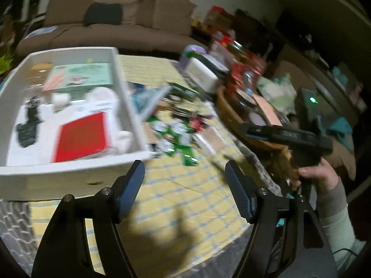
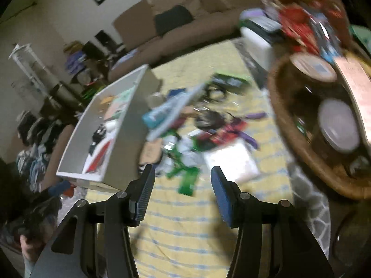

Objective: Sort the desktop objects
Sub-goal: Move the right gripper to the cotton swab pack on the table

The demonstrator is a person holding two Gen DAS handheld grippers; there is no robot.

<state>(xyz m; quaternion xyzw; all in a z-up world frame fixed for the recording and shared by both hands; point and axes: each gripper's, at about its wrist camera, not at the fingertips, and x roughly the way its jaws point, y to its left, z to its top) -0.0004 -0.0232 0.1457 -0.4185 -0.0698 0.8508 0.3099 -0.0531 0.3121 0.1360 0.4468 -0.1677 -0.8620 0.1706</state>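
The left tool [image 1: 184, 173] is held with its two blue-padded fingers [image 1: 133, 183] spread wide apart, nothing between them; it hangs tilted above the table; the right tool [image 2: 182, 180] likewise has its fingers [image 2: 145, 192] parted, gripping nothing, angled down and forward; in the left wrist view the person's right hand [image 1: 317, 173] is wrapped round the handle of the right tool [image 1: 285, 134], the forearm in a pale sleeve; both views are blurred.
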